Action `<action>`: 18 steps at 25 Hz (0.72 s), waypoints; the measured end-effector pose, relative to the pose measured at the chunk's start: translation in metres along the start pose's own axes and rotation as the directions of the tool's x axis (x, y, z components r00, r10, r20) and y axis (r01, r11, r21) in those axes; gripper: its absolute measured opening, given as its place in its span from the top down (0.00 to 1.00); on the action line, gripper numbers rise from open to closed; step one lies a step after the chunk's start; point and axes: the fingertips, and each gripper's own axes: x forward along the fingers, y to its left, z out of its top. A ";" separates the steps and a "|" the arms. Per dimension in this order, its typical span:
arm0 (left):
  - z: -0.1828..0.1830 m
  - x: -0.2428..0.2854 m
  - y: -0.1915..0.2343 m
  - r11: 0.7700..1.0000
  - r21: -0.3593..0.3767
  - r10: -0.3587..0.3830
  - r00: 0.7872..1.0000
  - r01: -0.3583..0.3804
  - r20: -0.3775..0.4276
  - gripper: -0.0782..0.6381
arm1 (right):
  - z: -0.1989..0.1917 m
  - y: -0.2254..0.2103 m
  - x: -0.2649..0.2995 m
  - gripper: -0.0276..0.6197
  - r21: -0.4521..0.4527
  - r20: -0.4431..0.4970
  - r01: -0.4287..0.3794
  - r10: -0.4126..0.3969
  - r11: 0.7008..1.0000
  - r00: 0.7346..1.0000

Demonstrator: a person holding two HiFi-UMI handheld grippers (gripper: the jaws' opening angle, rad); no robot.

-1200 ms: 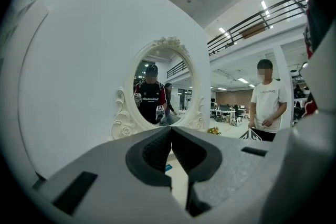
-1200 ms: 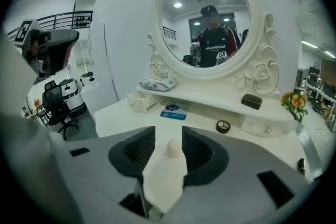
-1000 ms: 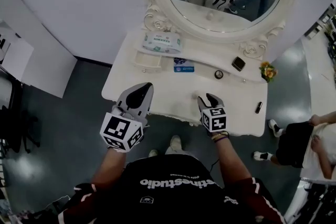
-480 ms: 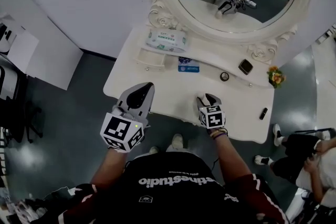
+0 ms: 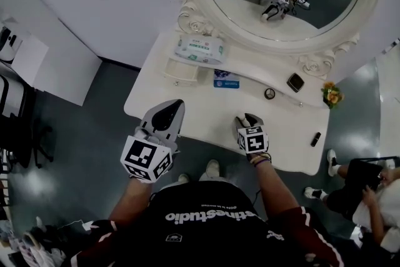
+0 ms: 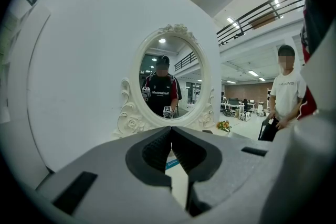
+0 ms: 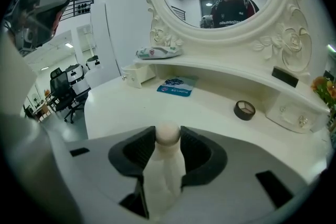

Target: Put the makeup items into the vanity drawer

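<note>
In the head view, the person stands at the front of the white vanity (image 5: 187,115) with both forearms stretched forward and down. The left gripper (image 5: 174,107) hangs over the vanity's front left edge, its marker cube facing the camera. The right gripper (image 5: 249,117) tips downward at the front edge, near the middle. The makeup items lie on the vanity, well apart from both grippers. A dark square compact (image 5: 295,82) and a round tin (image 5: 269,94) sit toward the back right, and a dark tube (image 5: 315,139) lies near the front right corner. A wipes pack (image 5: 200,49) with a green-and-white label and a blue packet (image 5: 225,80) lie below the oval mirror (image 5: 250,9); their print is too small to read. White lettering on the person's black shirt shows upside down, and only "studio" at its end can be read.

In the left gripper view, the gripper points almost level at the mirror. Its jaws are together with the tips meeting and nothing between them.

In the right gripper view, the jaws stand wide and have just been closing a little. A round cream knob (image 7: 168,134) sits between them, with a pad against each side. Beyond it, the blue packet and the round tin rest on the main top, and the compact lies on the raised shelf at the right.
</note>
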 end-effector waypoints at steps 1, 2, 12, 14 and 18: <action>0.000 0.000 0.001 1.000 0.000 0.001 1.000 -0.001 -0.001 0.88 | 0.000 0.000 0.000 0.73 -0.001 0.002 0.002 -0.002 1.000 1.000; 0.000 0.001 0.002 1.000 -0.001 0.002 1.000 -0.002 -0.001 0.88 | 0.001 -0.001 0.000 0.73 -0.002 0.003 0.003 -0.003 1.000 1.000; 0.005 -0.001 0.005 1.000 0.001 -0.007 1.000 0.007 0.008 0.88 | 0.001 -0.009 -0.007 0.74 0.007 0.001 0.041 -0.041 0.999 0.999; 0.006 -0.003 0.006 1.000 0.002 -0.011 1.000 0.011 0.012 0.88 | 0.002 -0.009 -0.010 0.74 0.011 0.006 0.049 -0.050 0.999 0.999; 0.009 -0.008 0.007 1.000 0.002 -0.020 1.000 0.020 0.023 0.88 | 0.003 -0.010 -0.018 0.74 0.016 0.012 0.070 -0.070 0.997 0.997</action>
